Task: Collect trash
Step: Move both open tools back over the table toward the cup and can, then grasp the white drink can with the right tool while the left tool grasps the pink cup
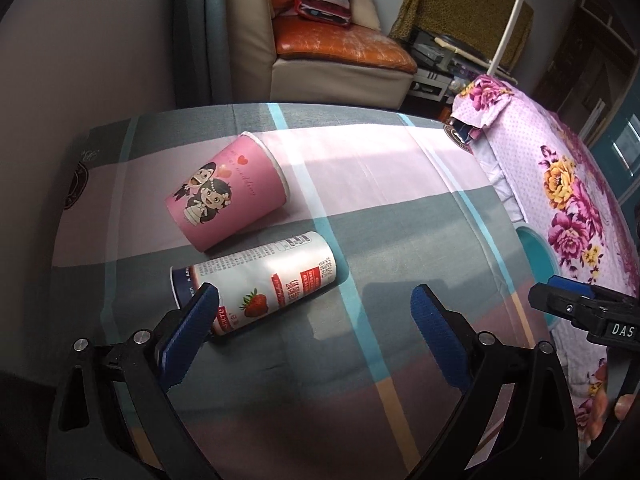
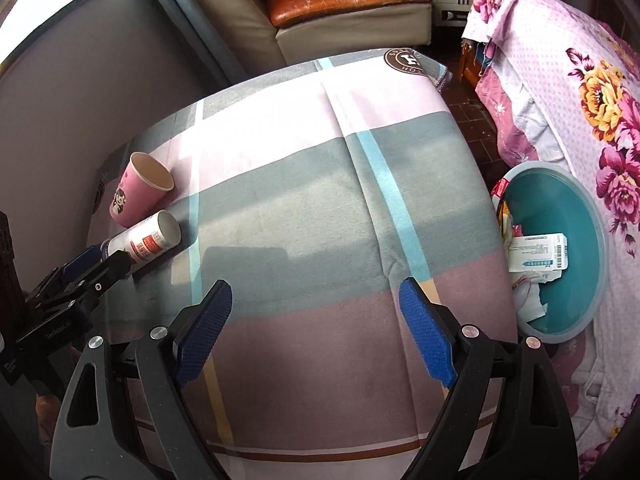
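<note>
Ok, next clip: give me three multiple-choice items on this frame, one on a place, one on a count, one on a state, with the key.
1. Where is the teal basin?
A. On the table
B. Down beside the table, next to the floral bedding
C. On the sofa

2. How many containers lie on the tablecloth?
A. One
B. Two
C. Four

3. How does the pink paper cup stand?
A. Upright
B. Upside down
C. On its side

Key:
1 B: the right wrist view shows the basin below the table edge, against the floral bedding, with paper scraps inside.
2 B: only the pink paper cup and the strawberry drink can lie there.
3 C: the cup's open mouth faces sideways and its wall rests on the cloth.
</note>
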`<state>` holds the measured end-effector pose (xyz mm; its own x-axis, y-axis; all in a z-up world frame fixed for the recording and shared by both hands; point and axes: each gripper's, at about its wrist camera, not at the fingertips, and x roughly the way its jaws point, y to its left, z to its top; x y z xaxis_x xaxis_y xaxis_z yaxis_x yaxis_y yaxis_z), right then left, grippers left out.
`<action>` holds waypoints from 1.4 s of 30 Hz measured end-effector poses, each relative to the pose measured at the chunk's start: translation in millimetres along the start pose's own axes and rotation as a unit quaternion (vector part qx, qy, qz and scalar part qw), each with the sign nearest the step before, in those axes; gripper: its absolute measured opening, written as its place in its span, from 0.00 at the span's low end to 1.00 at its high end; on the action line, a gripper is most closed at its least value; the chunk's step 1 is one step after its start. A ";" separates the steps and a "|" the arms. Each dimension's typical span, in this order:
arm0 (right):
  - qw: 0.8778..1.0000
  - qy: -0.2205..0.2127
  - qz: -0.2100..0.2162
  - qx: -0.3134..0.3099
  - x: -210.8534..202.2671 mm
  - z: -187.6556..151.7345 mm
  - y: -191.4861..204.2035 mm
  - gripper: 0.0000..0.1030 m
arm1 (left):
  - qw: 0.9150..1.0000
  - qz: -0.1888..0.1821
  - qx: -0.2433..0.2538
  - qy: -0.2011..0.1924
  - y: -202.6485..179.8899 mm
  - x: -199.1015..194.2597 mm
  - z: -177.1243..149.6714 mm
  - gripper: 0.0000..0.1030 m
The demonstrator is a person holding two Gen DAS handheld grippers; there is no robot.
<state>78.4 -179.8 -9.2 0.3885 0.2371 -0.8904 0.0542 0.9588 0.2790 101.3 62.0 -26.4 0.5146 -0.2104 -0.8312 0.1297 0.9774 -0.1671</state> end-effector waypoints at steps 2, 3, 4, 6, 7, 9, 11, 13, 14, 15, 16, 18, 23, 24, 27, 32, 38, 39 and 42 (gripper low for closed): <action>1.000 0.009 0.004 -0.012 6.4 0.0 18.3 0.79 | 1.000 0.016 -0.016 -0.007 26.4 -6.2 0.7 0.94; 1.000 0.013 0.007 -0.018 9.2 -0.1 27.0 0.79 | 0.999 0.027 -0.025 -0.010 39.6 -8.9 1.4 0.94; 0.999 0.017 0.008 -0.026 12.4 -0.3 37.2 0.79 | 0.999 0.036 -0.035 -0.013 52.0 -10.7 2.0 0.94; 0.999 0.023 0.008 -0.041 18.2 -0.4 55.1 0.79 | 0.997 0.045 -0.059 -0.016 76.3 -12.6 3.0 0.94; 0.998 0.026 0.009 -0.048 21.0 -0.8 63.4 0.79 | 0.996 0.049 -0.071 -0.016 88.8 -13.0 3.1 0.94; 0.998 0.030 0.011 -0.058 26.0 0.1 78.8 0.79 | 0.994 0.057 -0.087 -0.016 107.0 -11.8 3.5 0.94; 0.997 0.033 0.010 -0.063 30.5 2.5 90.7 0.79 | 0.993 0.067 -0.091 -0.014 119.3 -8.2 4.1 0.94; 0.997 0.037 0.013 -0.062 36.1 5.8 99.8 0.79 | 0.993 0.081 -0.085 -0.008 125.0 -1.3 4.8 0.94; 0.997 0.039 0.015 -0.060 38.8 6.8 103.5 0.79 | 0.993 0.086 -0.081 -0.004 128.0 2.7 4.4 0.94; 0.997 0.041 0.016 -0.058 41.2 8.0 106.5 0.79 | 0.993 0.089 -0.077 -0.001 129.4 6.9 4.5 0.94; 0.997 0.042 0.016 -0.057 44.0 8.6 109.2 0.79 | 0.993 0.093 -0.073 0.003 130.3 11.5 3.7 0.94; 0.997 0.046 0.015 -0.054 49.3 9.5 113.1 0.79 | 0.994 0.090 -0.064 0.015 130.2 20.5 2.6 0.94; 0.998 0.052 0.015 -0.043 60.7 12.5 114.7 0.79 | 0.998 0.045 -0.028 0.026 112.9 33.5 -3.5 0.94; 0.998 0.054 0.016 -0.039 62.9 13.3 113.6 0.79 | 0.999 0.034 -0.022 0.029 108.9 34.9 -5.2 0.94; 0.998 0.060 0.021 -0.028 69.8 16.0 110.7 0.79 | 0.999 0.003 -0.003 0.038 97.3 39.4 -10.1 0.94; 0.997 0.073 0.032 -0.007 82.7 23.7 108.9 0.79 | 0.998 -0.033 0.035 0.043 75.9 41.3 -16.2 0.94; 0.996 0.084 0.037 0.001 101.4 38.8 116.4 0.79 | 0.999 -0.020 0.020 0.021 94.9 30.4 -12.2 0.94; 0.995 0.086 0.040 0.001 104.7 42.0 118.7 0.79 | 1.000 -0.018 0.015 0.019 99.6 29.6 -10.0 0.94; 0.994 0.093 0.053 0.003 114.2 51.5 127.4 0.79 | 1.000 -0.012 0.004 0.020 112.4 29.8 -5.2 0.94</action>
<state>177.0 -38.7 -56.8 0.2162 0.3620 -0.9068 0.0271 0.9261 0.3762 126.7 165.8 -72.7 0.4775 -0.2327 -0.8473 0.1484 0.9718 -0.1833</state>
